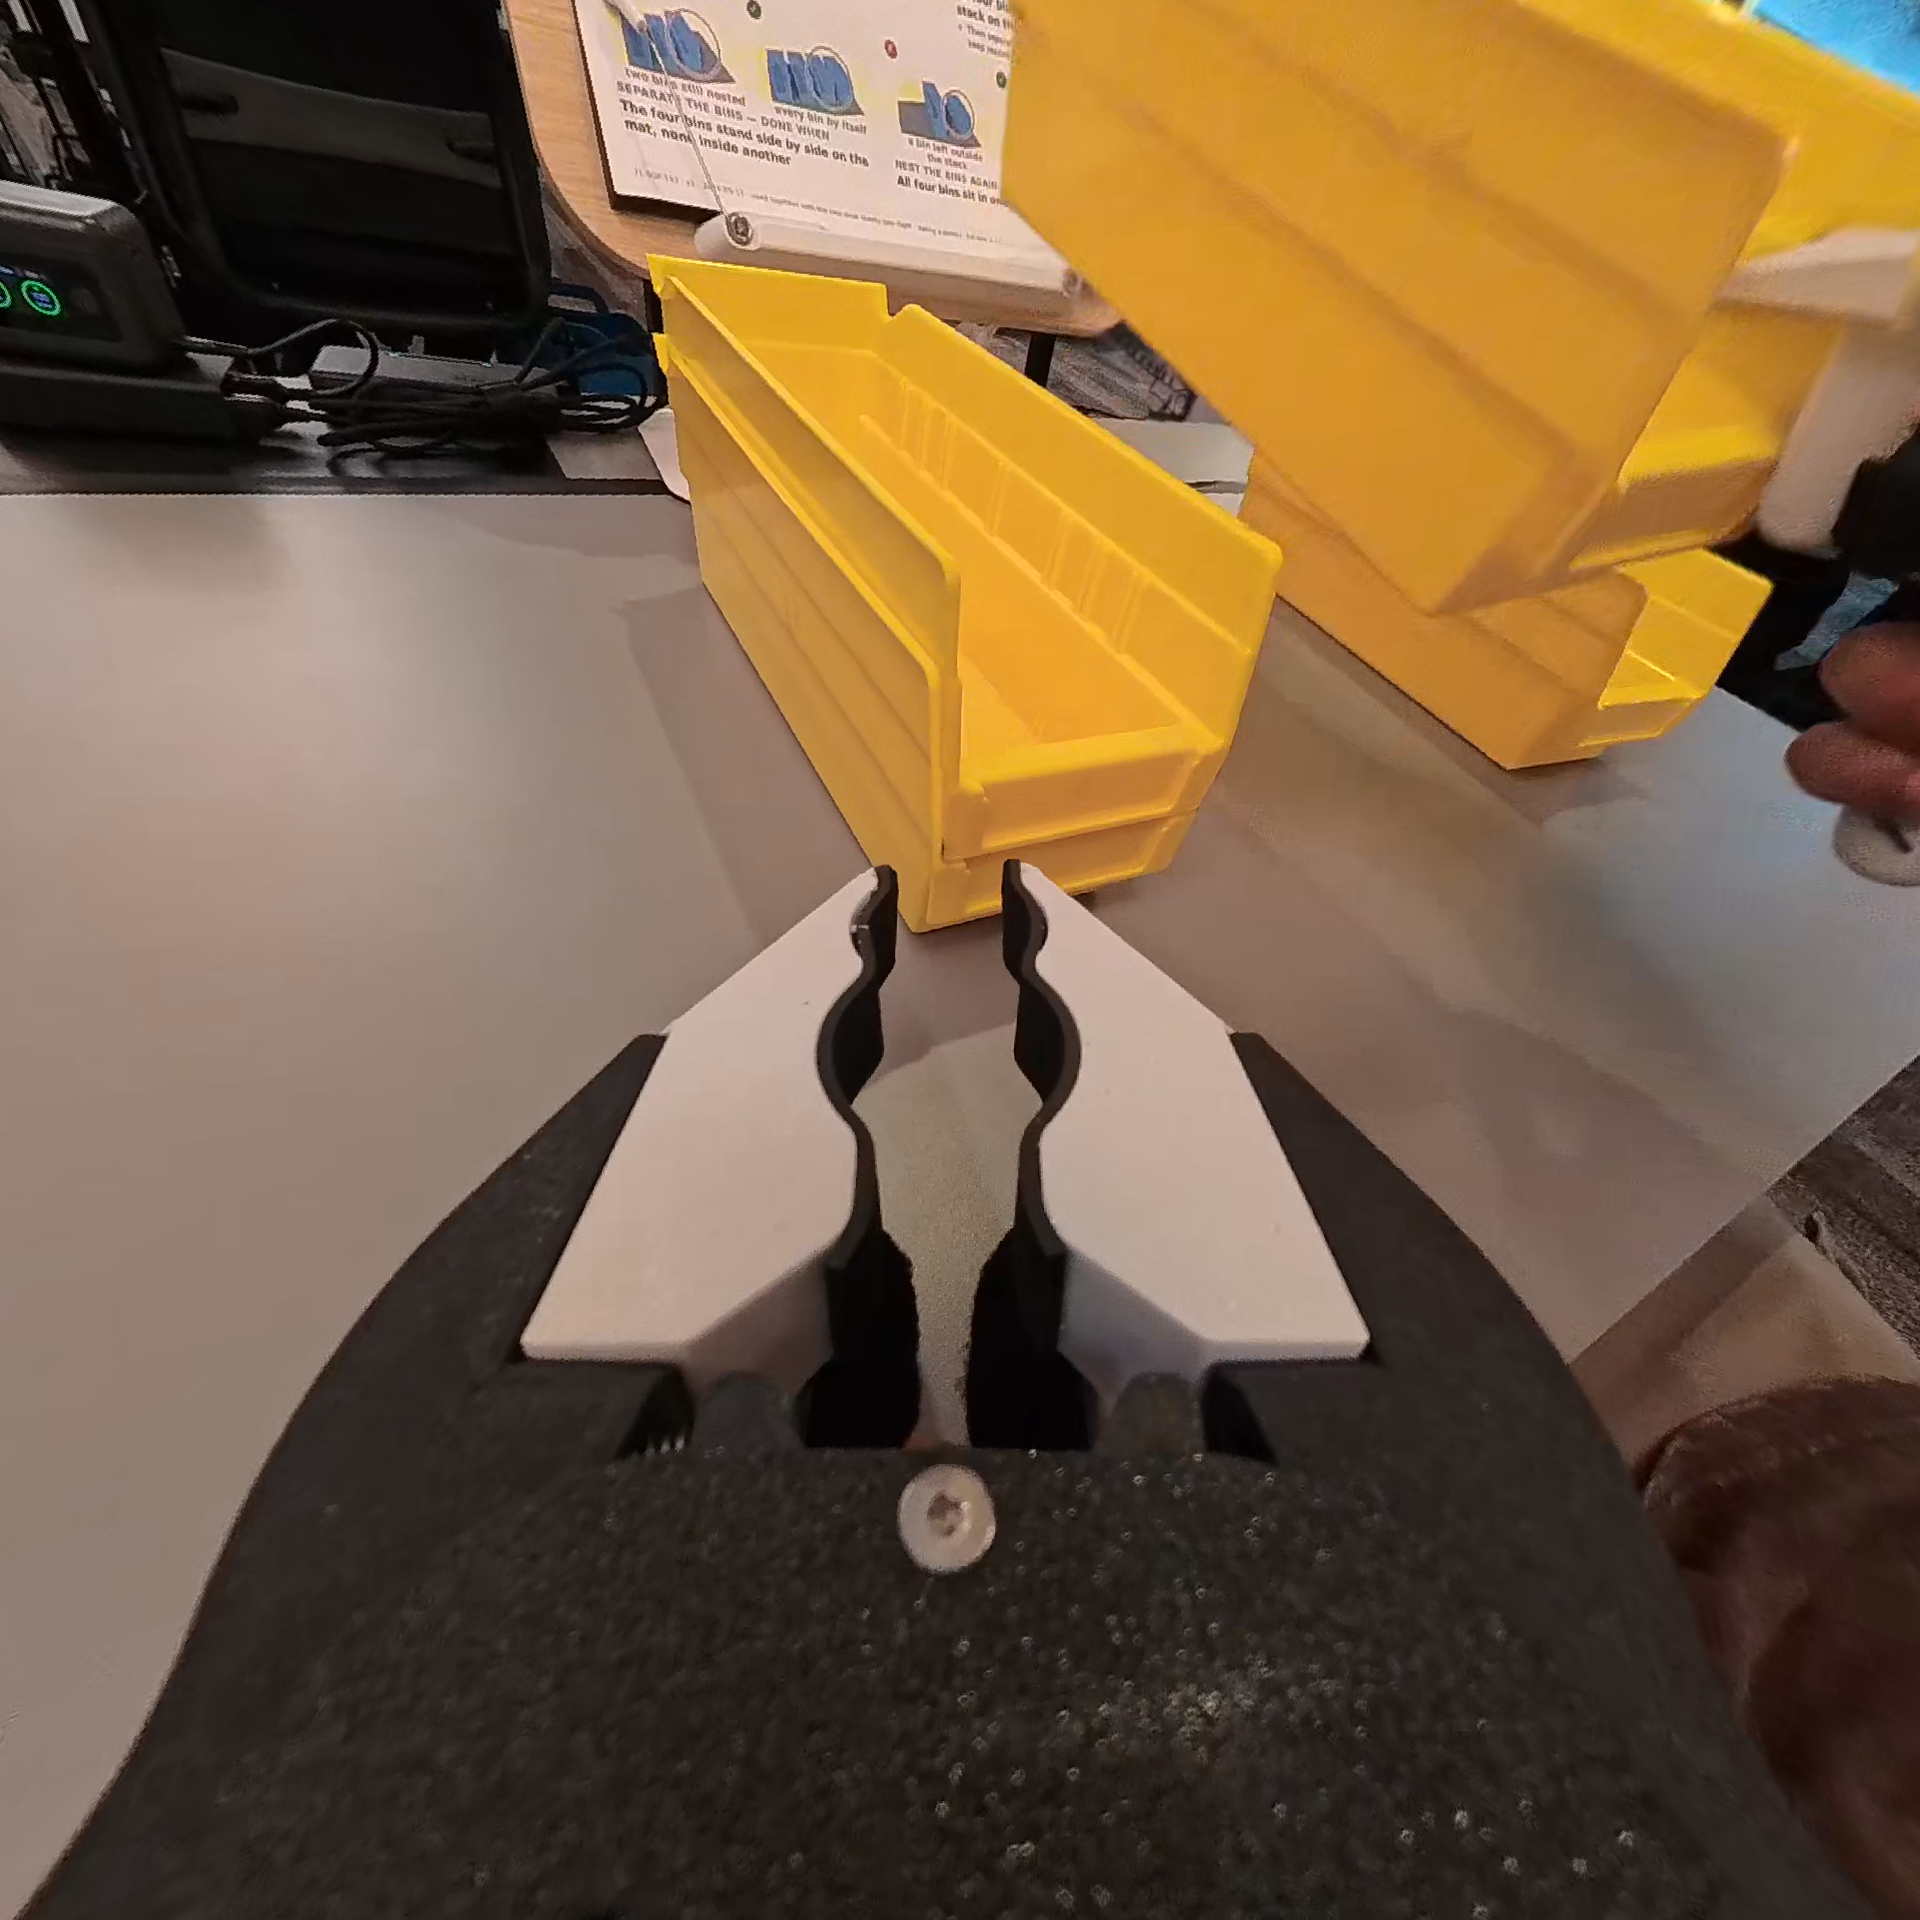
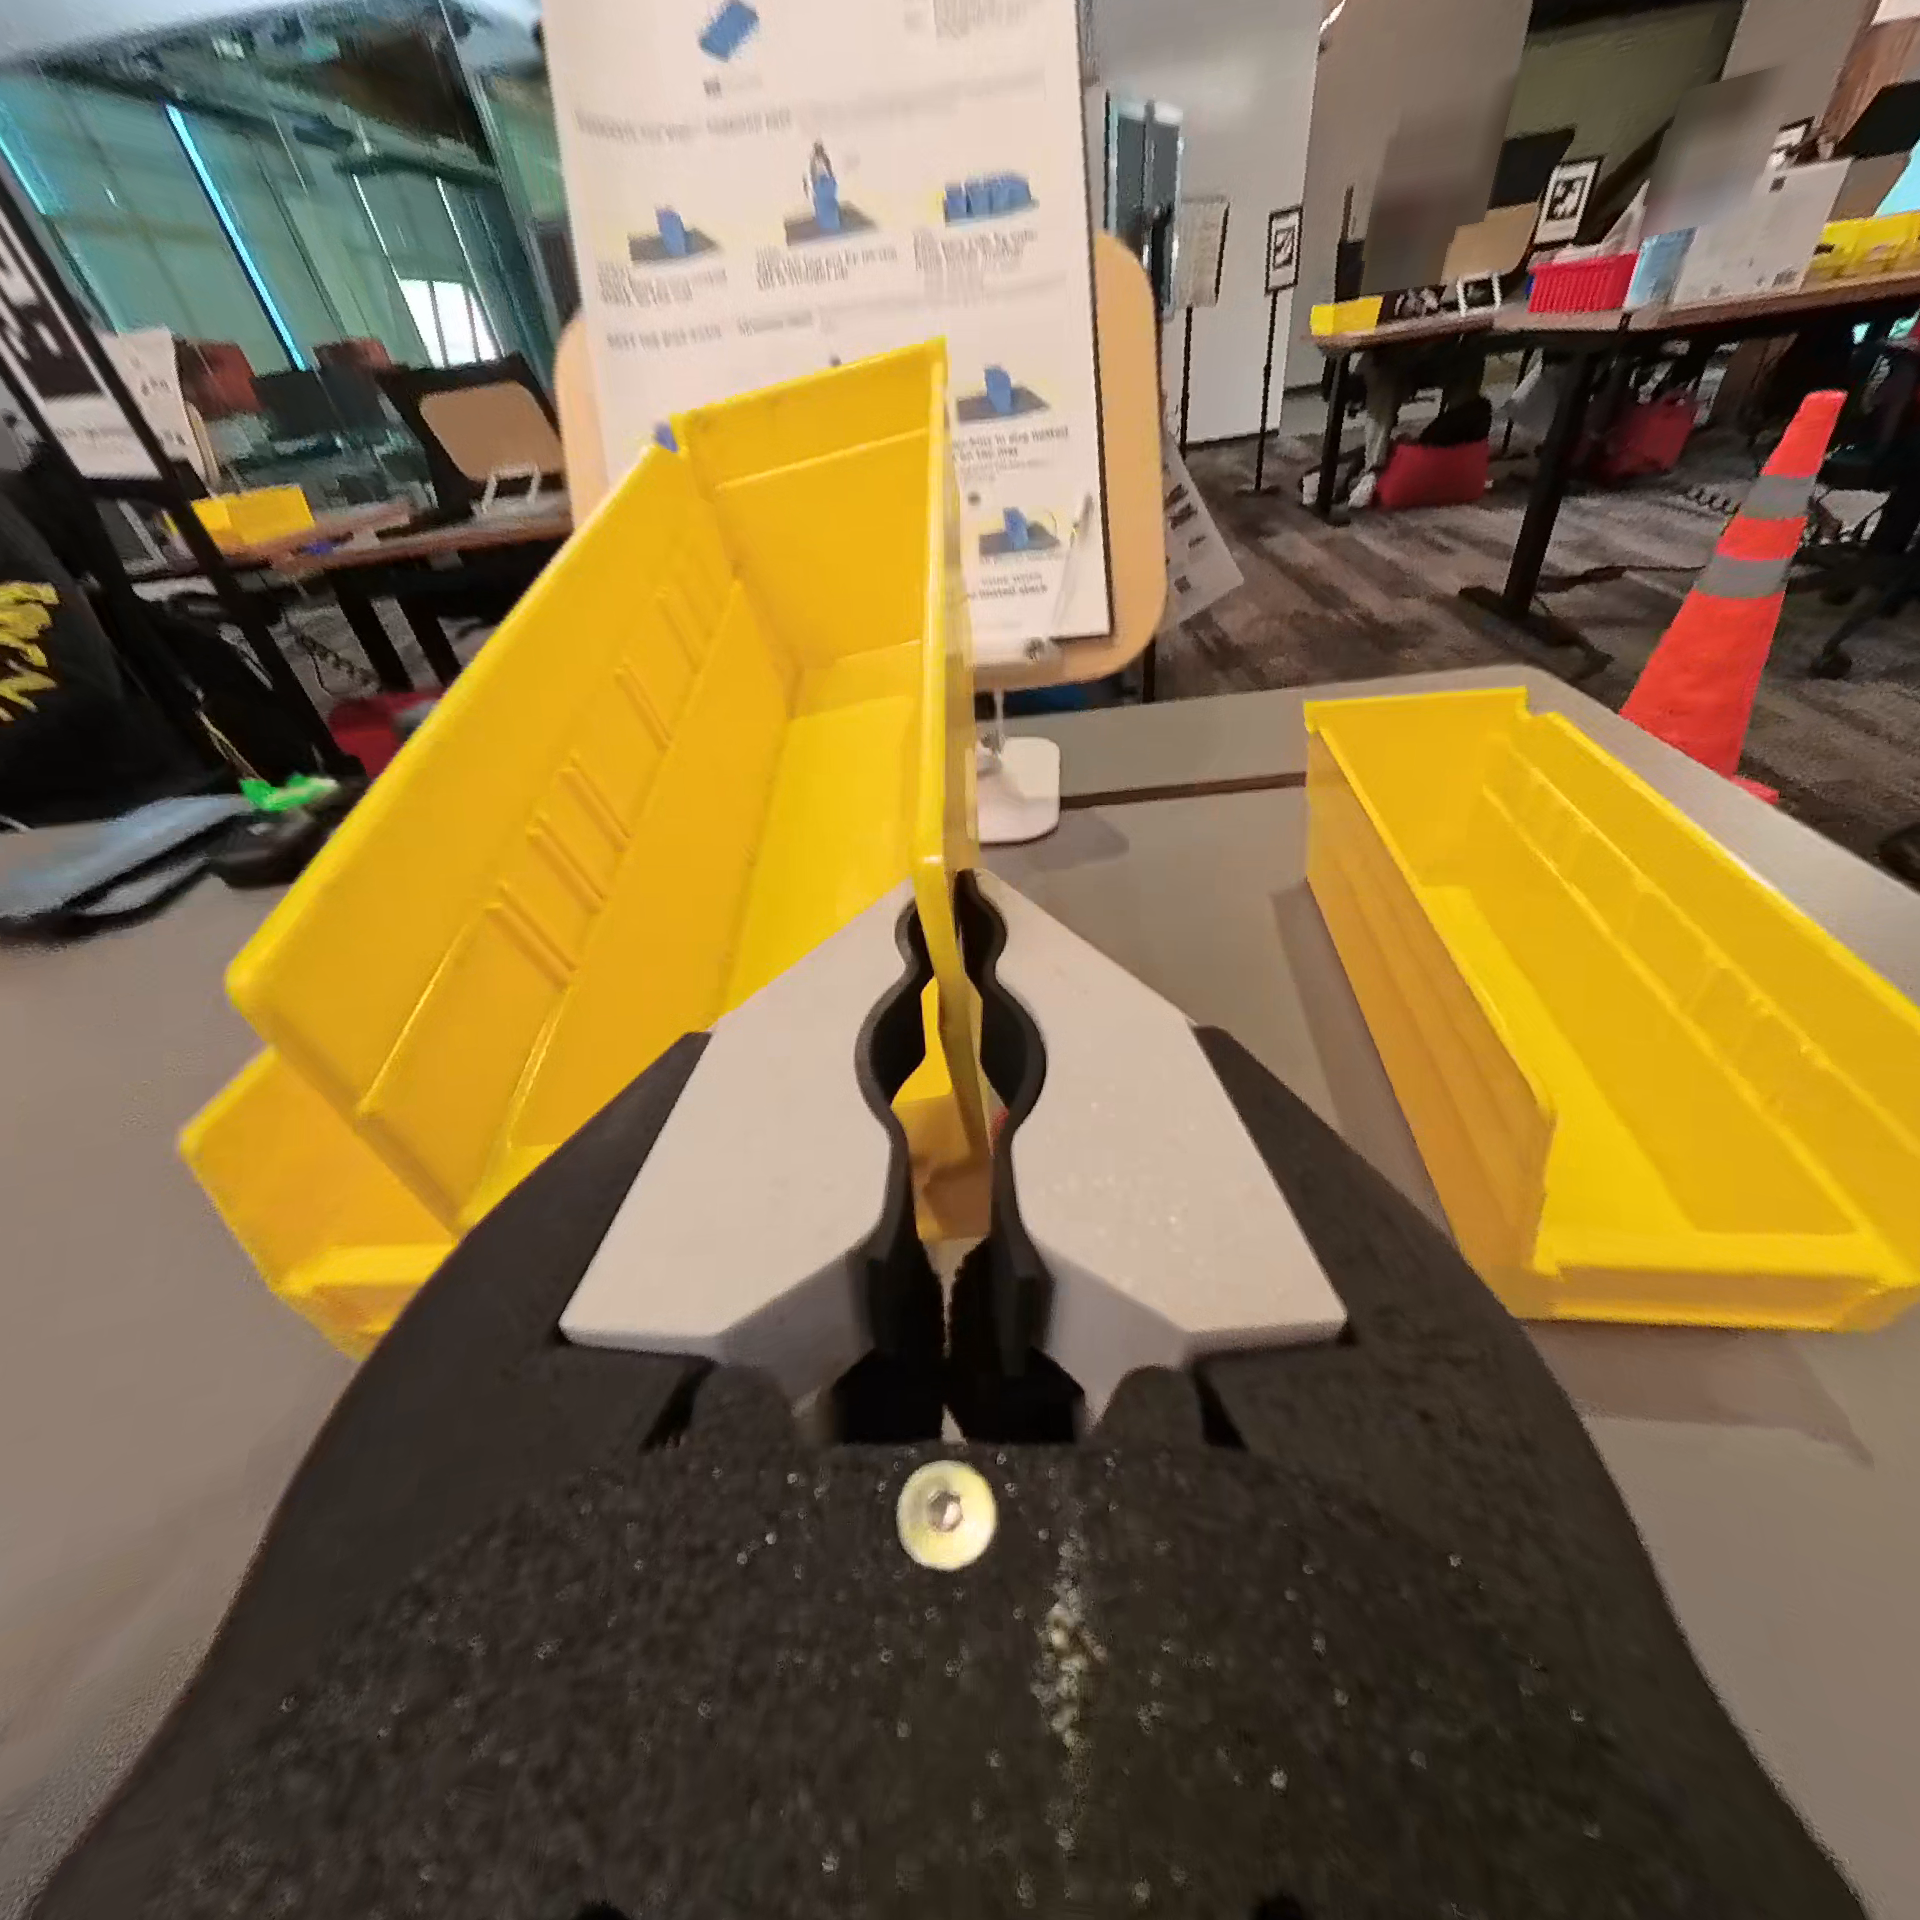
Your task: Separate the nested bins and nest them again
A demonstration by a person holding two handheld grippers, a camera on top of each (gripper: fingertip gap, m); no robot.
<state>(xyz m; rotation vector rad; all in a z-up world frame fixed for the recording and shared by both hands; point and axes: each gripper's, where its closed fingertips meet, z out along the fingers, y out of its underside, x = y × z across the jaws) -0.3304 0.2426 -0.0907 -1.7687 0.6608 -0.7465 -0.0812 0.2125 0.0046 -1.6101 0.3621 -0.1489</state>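
In the left wrist view, two nested yellow bins [image 1: 1039, 582] stand on the grey table [image 1: 312, 831]. My left gripper [image 1: 943, 894] is open and empty, its tips just short of their near end. In the right wrist view, my right gripper [image 2: 951, 904] is shut on the side wall of a yellow bin [image 2: 582, 831], held tilted in the air. That lifted bin also shows blurred in the left wrist view [image 1: 1382, 260], above another yellow bin [image 1: 1475, 675] on the table. In the right wrist view, yellow plastic [image 2: 301, 1205] lies below the held bin and a yellow bin [image 2: 1621, 1039] stands to the right.
An instruction sheet on a stand [image 2: 831, 260] is at the table's back. A black case and cables [image 1: 416, 395] lie at the back left. An orange cone [image 2: 1735, 603] stands on the floor past the right edge. A hand [image 1: 1860, 727] shows at the right.
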